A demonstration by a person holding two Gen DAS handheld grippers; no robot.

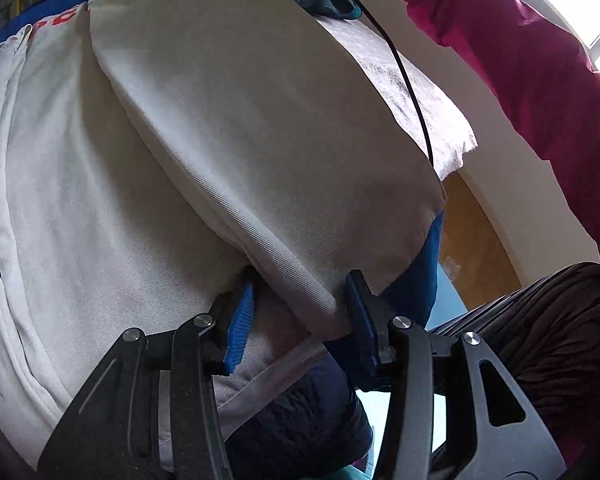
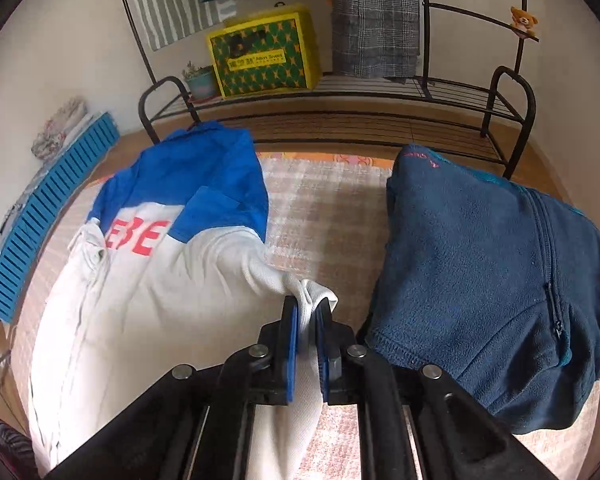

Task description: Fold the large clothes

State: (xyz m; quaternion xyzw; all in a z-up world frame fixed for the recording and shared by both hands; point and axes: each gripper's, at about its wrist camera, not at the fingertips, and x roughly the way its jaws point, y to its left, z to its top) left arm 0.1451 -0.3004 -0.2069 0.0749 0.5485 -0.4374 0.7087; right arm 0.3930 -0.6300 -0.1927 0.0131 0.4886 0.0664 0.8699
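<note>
A white jacket (image 2: 140, 300) with a blue yoke and red letters lies on the checked cloth (image 2: 320, 208). In the right wrist view my right gripper (image 2: 307, 320) is shut on a bunched white end of its sleeve, drawn toward the jacket's right side. In the left wrist view the jacket (image 1: 100, 200) fills the frame, with a sleeve folded across it. My left gripper (image 1: 300, 304) straddles the thick folded edge near the hem. Both its pads touch the cloth. A folded navy fleece (image 2: 480, 280) lies to the right.
A blue slatted crate (image 2: 48, 216) lies at the left edge. Behind the surface stands a black metal rack (image 2: 380, 96) with a yellow box (image 2: 264, 52) and hanging clothes. A person's pink sleeve (image 1: 520, 60) and a black cable (image 1: 404, 76) cross the left wrist view.
</note>
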